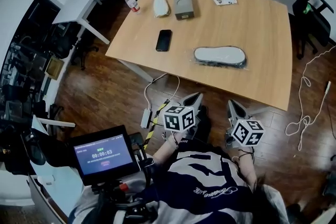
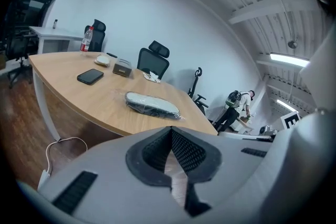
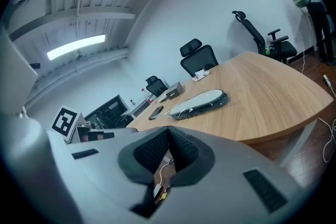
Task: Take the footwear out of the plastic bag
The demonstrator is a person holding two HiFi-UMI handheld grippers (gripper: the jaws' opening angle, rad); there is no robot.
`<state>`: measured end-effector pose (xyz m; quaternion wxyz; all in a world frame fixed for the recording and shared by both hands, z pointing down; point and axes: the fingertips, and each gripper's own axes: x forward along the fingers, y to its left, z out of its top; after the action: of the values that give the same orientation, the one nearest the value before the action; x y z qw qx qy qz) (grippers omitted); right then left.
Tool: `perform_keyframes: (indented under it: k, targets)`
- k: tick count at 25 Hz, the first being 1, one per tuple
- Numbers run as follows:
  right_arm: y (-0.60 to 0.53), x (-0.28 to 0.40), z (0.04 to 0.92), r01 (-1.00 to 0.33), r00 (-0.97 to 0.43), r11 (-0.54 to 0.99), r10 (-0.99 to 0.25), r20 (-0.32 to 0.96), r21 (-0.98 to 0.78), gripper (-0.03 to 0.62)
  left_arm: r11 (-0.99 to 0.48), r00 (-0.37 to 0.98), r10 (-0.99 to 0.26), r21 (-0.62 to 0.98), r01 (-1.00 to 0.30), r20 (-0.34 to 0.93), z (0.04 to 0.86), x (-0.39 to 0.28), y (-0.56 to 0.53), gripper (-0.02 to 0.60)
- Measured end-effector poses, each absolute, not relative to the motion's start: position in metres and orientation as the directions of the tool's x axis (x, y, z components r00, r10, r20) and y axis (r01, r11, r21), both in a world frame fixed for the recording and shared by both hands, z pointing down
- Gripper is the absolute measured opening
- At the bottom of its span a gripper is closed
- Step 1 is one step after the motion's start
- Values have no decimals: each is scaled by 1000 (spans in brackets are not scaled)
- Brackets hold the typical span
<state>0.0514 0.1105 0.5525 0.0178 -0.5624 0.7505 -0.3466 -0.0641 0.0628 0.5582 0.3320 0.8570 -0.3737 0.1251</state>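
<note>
Footwear point(image 1: 220, 56) is sealed up in its plastic bag point(image 1: 202, 62), lying flat on the table point(image 1: 252, 18) close to the near edge. Looks like a single pale slipper with a dark sole, but don't quote me on that.

Both tools are off the table, hanging over the floor just short of that near edge. The left gripper point(image 1: 195, 96) has its jaws pressed together with nothing in them, and so does the right gripper point(image 1: 233, 103), so nothing's been started yet.

My take on doing this well: spread both sets of jaws before reaching in, pin one end of the bag against the table with one gripper, and pinch only the loose film with the other. I can't tell which end is open from here, so check that first. Thin plastic probably slides on that table.
</note>
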Motion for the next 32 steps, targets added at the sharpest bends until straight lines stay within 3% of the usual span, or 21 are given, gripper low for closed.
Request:
perform_keyframes:
  k: [7,13,15,20,21,32]
  targets:
    - [28,57,547,-846,-327,88,-865,381,-525,-8,-530,729,-439,503,-682,525,582,-56,-9,3]
    - [-34,61,548,-866,-290,53,-863,414,-496,-8,-437,752,-385,613,-659,535,608,-69,-62,3]
    - [-49,65,552,-876,-275,37,-858,435,-481,-8,-405,757,-364,640,-653,543,617,-72,-79,44]
    - [-102,86,571,-899,-236,0,-843,483,-439,-8,-337,763,-336,686,-645,552,639,-67,-127,59]
    - [-107,89,576,-904,-233,-3,-835,499,-428,-8,-328,768,-329,696,-639,550,643,-66,-130,85]
    - [-127,101,629,-944,-256,26,-682,685,-328,-8,-235,765,-280,731,-640,580,654,-71,-99,87]
